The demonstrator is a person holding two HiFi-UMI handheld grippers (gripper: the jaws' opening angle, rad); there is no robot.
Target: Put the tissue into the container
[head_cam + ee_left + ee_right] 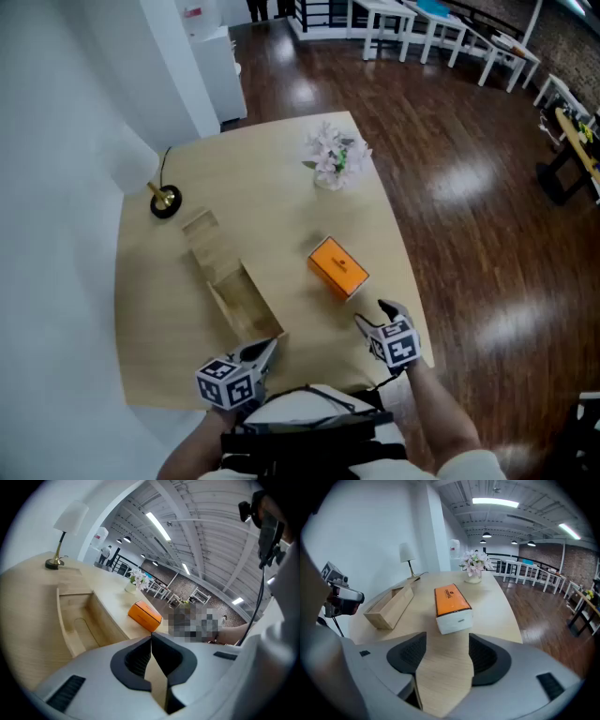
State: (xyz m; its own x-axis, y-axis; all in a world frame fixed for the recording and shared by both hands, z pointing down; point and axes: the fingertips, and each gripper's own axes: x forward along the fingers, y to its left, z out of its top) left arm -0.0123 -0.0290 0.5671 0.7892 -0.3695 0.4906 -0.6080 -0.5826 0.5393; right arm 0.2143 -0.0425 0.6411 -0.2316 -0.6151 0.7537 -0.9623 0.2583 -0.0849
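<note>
The orange tissue box (338,266) with a white end lies on the round wooden table (281,178), to the right of the open wooden container (236,296). My right gripper (373,314) stands open just short of the box's near end. In the right gripper view the box (452,604) lies straight ahead of the gripper (446,641), with nothing between the jaws. My left gripper (269,346) is shut and empty at the container's near right corner. In the left gripper view its jaws (151,641) meet, with the container (82,620) ahead to the left and the box (145,616) beyond.
A vase of pale flowers (336,156) stands at the table's far side. A lamp with a brass base (165,202) stands at the far left by the white wall. A flat wooden lid (200,227) lies beyond the container. The table's near edge is right under both grippers.
</note>
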